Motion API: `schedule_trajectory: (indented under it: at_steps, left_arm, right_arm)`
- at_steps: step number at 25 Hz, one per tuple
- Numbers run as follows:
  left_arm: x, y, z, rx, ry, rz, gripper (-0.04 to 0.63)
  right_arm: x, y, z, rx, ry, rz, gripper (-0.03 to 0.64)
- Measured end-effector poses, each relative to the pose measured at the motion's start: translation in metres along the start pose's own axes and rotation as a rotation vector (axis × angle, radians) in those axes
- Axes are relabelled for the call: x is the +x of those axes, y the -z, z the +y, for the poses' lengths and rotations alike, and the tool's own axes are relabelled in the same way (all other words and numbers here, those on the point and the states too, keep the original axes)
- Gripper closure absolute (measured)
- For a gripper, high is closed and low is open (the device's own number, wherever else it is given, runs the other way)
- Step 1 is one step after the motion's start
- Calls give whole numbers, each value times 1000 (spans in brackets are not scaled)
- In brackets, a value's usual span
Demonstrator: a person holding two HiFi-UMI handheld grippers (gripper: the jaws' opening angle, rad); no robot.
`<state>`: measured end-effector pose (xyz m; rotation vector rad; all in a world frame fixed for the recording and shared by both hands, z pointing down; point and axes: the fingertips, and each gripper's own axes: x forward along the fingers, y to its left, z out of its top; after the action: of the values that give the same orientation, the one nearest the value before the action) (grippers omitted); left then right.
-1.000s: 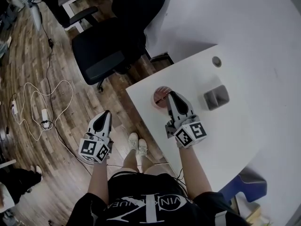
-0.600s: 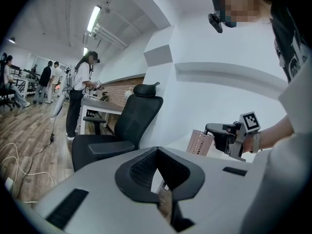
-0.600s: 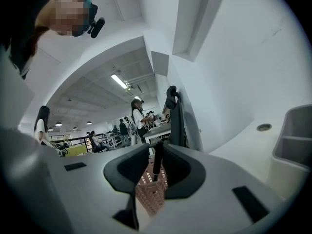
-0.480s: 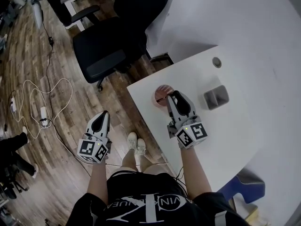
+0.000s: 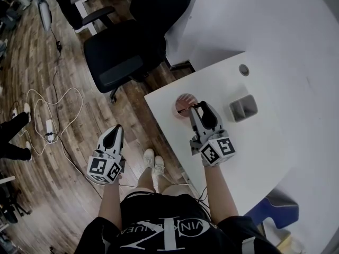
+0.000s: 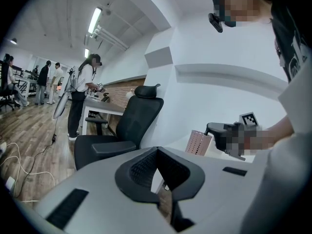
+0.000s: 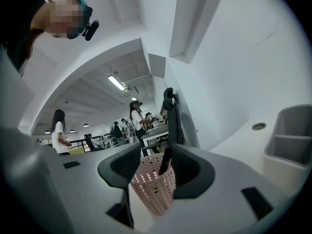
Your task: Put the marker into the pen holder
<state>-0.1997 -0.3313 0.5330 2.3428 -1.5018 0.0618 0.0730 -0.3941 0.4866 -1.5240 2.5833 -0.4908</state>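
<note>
Left gripper, lower left and off the table, has its jaws pinched together, empty. Mid-frame, the right gripper is opening its jaws with the marker between them, and it's standing in the pink pen holder.

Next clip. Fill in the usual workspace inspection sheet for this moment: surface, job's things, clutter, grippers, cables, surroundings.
Surface: white desk, curved edge.
Job's things: pink pen holder near the desk's left edge; marker stands inside it, leaning.
Clutter: grey box and a round grommet on the desk.
Grippers: right hand-held gripper over the pen holder, jaws opening, marker's top between them, apparently not clamped; left hand-held gripper over the floor, shut, empty.
Cables: white cable looped on the floor.
Surroundings: black office chair, wooden floor, people at a far desk.
</note>
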Motion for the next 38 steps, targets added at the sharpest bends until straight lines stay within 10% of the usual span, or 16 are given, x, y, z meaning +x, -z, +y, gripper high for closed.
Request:
schedule_trajectory:
  at_steps: [15, 25, 38]
  left_arm:
    - [-7, -18, -11, 24, 30, -23, 583]
    - [-1, -40, -18, 59, 52, -44, 583]
    - [10, -76, -36, 111, 85, -88, 583]
  right_arm:
    - [-31, -22, -11, -4, 84, -47, 420]
    - [-53, -35, -11, -62, 109, -31, 562]
    - [-74, -52, -4, -110, 75, -24, 583]
